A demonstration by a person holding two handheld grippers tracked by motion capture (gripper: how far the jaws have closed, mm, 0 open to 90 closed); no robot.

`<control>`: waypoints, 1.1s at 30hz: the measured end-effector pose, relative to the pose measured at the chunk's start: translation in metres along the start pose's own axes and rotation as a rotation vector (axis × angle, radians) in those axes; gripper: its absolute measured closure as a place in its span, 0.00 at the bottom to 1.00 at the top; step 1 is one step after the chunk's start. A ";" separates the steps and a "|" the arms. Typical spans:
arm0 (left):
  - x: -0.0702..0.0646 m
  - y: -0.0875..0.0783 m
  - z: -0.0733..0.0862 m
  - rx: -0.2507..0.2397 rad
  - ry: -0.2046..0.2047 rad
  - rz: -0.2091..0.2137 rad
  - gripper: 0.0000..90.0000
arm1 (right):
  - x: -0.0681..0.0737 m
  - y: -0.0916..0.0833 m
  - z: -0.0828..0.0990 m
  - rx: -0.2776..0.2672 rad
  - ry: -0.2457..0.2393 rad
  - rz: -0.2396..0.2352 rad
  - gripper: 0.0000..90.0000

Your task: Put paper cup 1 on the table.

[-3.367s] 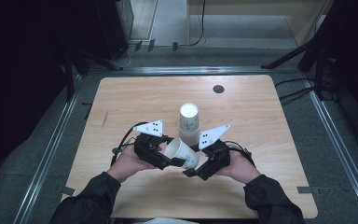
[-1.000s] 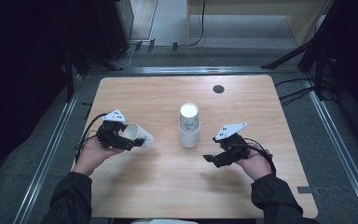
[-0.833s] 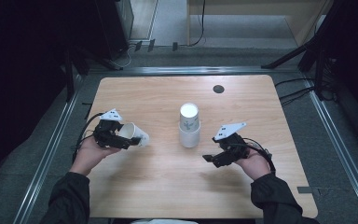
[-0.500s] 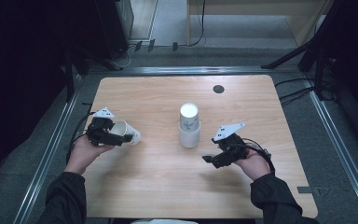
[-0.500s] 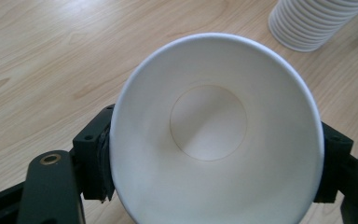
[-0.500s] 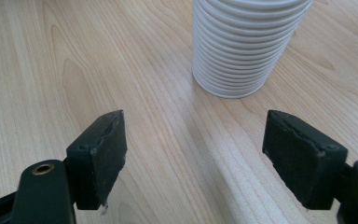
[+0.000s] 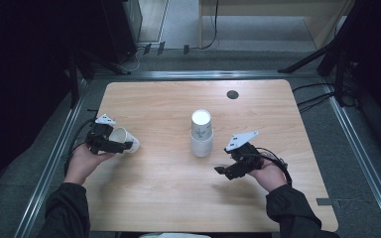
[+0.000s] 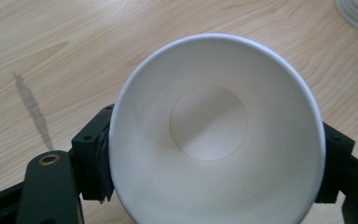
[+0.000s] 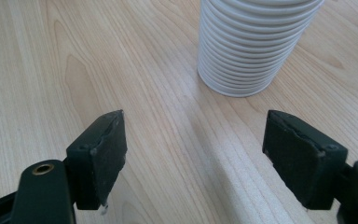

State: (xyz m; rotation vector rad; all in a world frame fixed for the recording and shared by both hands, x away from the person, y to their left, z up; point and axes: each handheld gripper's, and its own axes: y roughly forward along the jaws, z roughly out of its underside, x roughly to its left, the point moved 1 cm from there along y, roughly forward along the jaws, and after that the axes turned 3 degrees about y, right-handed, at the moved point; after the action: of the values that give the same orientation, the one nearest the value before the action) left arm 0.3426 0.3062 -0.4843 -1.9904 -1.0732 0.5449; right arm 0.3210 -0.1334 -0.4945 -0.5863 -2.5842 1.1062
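Observation:
A white paper cup (image 7: 127,140) lies on its side between the jaws of my left gripper (image 7: 124,146), near the table's left edge and low over the wood. In the left gripper view the cup (image 8: 209,126) shows its open mouth, and both pads of the left gripper (image 8: 214,163) press on its wall. Those jaws have just been opening a little, with the cup still between them. A stack of white paper cups (image 7: 201,134) stands upside down at mid table. My right gripper (image 7: 222,172) is open and empty, right of and nearer than the stack (image 9: 256,42), pointing toward it (image 9: 198,144).
A small dark round spot (image 7: 232,94) sits in the wooden table (image 7: 168,198) near its far edge. Metal rails (image 7: 54,163) run along the table's sides, and cables trail on the floor at the right.
The left hand has carried the cup leftward, away from the stack toward the table's left edge, and slightly lower. The right gripper has stayed where it was.

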 end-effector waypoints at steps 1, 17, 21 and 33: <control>0.001 0.000 0.000 0.007 -0.003 -0.011 0.24 | 0.000 0.000 0.000 0.000 -0.002 0.000 0.24; 0.003 0.008 0.004 0.085 0.011 -0.074 0.24 | 0.001 0.002 0.000 0.008 -0.008 -0.002 0.24; 0.002 0.011 0.003 0.098 0.015 -0.073 0.23 | 0.001 0.002 0.000 0.008 -0.008 -0.003 0.24; -0.001 0.015 0.001 0.103 0.026 -0.055 0.20 | 0.002 0.003 -0.001 0.011 -0.011 -0.005 0.24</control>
State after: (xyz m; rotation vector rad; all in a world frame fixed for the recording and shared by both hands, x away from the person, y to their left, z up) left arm 0.3486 0.3014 -0.4971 -1.8681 -1.0598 0.5333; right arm 0.3204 -0.1300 -0.4962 -0.5728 -2.5852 1.1249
